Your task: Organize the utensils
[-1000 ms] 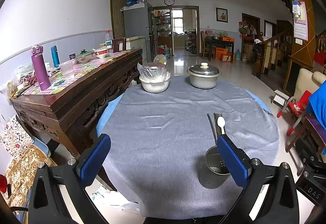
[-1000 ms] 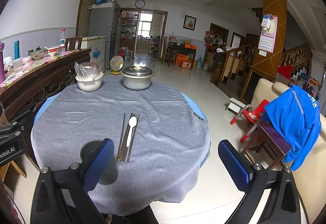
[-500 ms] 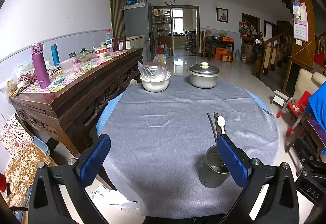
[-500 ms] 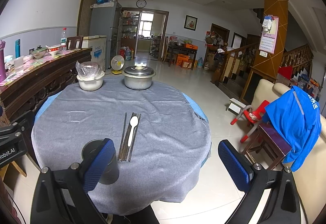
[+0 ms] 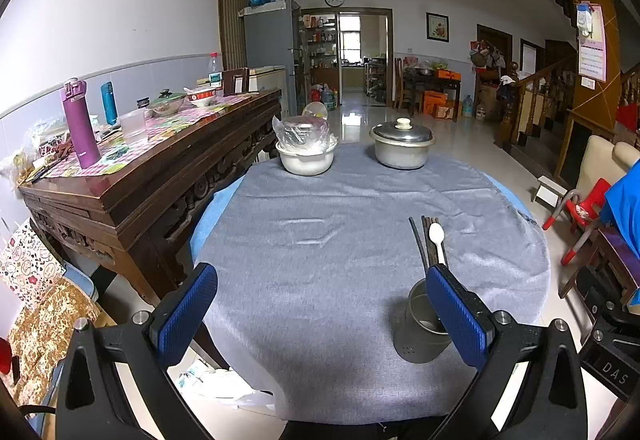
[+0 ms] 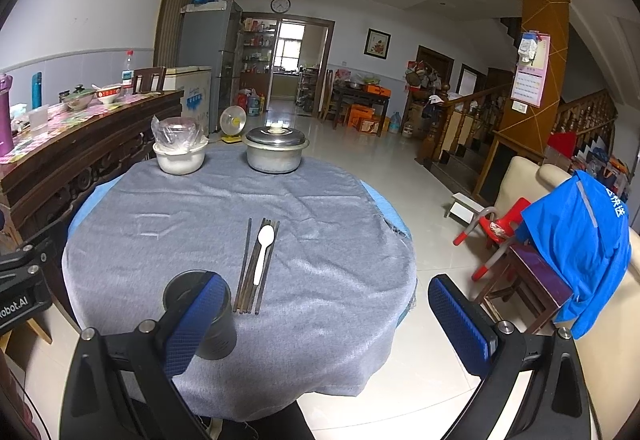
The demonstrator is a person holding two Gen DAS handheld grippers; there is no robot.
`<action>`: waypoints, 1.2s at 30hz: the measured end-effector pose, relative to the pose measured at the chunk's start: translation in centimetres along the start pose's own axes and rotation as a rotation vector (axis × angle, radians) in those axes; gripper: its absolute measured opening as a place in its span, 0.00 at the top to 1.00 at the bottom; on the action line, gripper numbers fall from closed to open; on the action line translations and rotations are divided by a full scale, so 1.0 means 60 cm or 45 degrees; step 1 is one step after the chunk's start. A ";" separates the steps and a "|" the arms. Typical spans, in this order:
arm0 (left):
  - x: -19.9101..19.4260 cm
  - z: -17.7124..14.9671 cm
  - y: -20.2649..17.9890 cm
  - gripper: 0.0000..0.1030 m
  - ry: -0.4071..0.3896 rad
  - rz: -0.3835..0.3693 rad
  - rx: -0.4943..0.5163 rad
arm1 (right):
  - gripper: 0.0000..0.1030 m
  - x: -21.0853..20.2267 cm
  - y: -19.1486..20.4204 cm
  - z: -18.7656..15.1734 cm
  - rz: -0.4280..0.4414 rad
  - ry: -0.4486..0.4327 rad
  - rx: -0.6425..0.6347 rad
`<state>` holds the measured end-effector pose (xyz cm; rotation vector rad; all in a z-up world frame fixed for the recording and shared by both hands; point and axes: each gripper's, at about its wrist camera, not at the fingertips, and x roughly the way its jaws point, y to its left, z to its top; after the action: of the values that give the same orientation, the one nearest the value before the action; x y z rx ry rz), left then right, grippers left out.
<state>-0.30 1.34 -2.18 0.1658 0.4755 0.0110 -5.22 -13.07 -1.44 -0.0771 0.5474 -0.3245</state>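
A round worktop (image 5: pixel 360 208) draped in grey cloth carries everything; near its front edge stands a dull metal utensil cup (image 5: pixel 420 324), upright and open at the top, small holes showing low on its wall; in the right wrist view the same cup (image 6: pixel 208 316) sits at the lower left, partly behind a blue pad.

Just beyond the cup lies a bundle of dark chopsticks (image 6: pixel 252 264), laid lengthwise away from the camera, their near ends close beside the cup but apart from it; a white spoon (image 6: pixel 263 248) rests on top of them, bowl at the far end; in the left wrist view the spoon (image 5: pixel 437 238) and chopsticks (image 5: pixel 422 244) run up from behind the cup's rim.

The left gripper (image 5: pixel 320 308) hangs over the near edge of the worktop with its fingers (image 5: pixel 184 310) spread wide and nothing between them — the right-hand pad overlaps the cup in the picture, though whether it touches I cannot tell; the right gripper (image 6: pixel 332 320) is likewise spread wide and holds nothing, its left pad in front of the cup, its other pad out past the worktop's edge, over the floor.

At the far side sit a white bowl (image 5: pixel 306 158) covered with clear plastic and, beside it, a lidded metal pot (image 5: pixel 402 144); a carved wooden sideboard (image 5: pixel 152 176) runs along the left, a purple flask (image 5: pixel 80 128) standing on it.
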 end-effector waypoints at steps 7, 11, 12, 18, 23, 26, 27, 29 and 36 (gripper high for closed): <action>0.003 0.008 0.002 0.00 0.002 -0.001 -0.004 | 0.00 0.010 0.006 0.002 -0.001 0.011 -0.012; 0.008 0.010 0.003 0.00 0.000 -0.014 -0.021 | 0.00 0.015 0.007 0.004 -0.002 0.015 -0.011; 0.010 0.012 0.002 0.00 0.000 -0.014 -0.016 | 0.00 0.018 0.007 0.005 -0.001 0.018 -0.010; 0.044 0.035 -0.004 0.00 0.050 -0.057 -0.011 | 0.00 0.062 -0.003 0.016 0.034 0.053 0.005; 0.124 0.063 -0.012 0.00 0.164 -0.165 0.006 | 0.00 0.150 -0.045 0.028 0.226 0.133 0.119; 0.189 0.075 -0.020 0.00 0.263 -0.237 0.003 | 0.00 0.224 -0.070 0.034 0.326 0.209 0.194; 0.214 0.078 -0.026 0.00 0.302 -0.251 0.010 | 0.01 0.245 -0.074 0.035 0.346 0.227 0.213; 0.275 0.083 -0.044 0.00 0.367 -0.262 0.037 | 0.07 0.309 -0.081 0.038 0.425 0.296 0.264; 0.456 0.066 -0.088 0.00 0.631 -0.317 0.035 | 0.36 0.511 -0.037 0.052 0.645 0.521 0.333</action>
<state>25.70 -3.16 -12.00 0.1288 0.9884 -0.2021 20.47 -25.11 -13.70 0.3851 0.8990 0.0912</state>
